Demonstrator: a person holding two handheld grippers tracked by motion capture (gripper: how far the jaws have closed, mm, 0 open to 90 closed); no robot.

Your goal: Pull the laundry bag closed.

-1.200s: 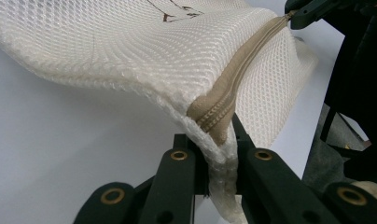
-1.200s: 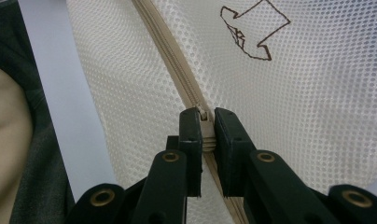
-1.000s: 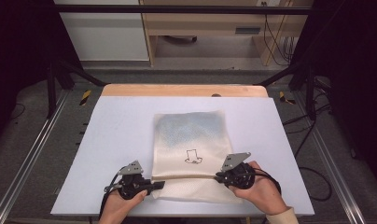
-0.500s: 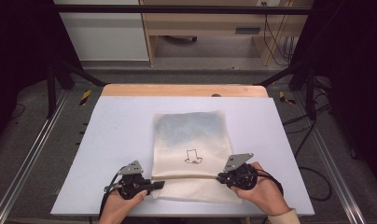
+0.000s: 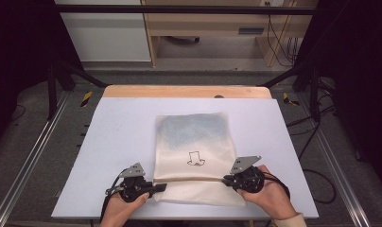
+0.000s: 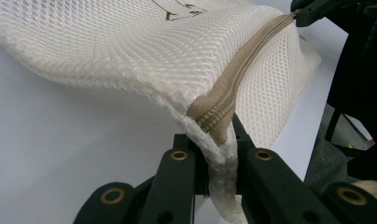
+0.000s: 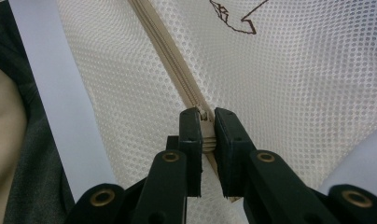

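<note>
The mesh bag [image 5: 195,156] lies lower centre. Left gripper [image 6: 219,149] clamps its zipper-end corner; right gripper [image 7: 206,122] pinches what looks like the zipper pull [image 7: 204,114]. An uneven tug could slip that small pull free.

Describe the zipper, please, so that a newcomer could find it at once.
On the white table lies a mesh bag. Near its front edge a beige zipper crosses it, pinched by the left gripper and right gripper; it is the bag's only tan band.
</note>
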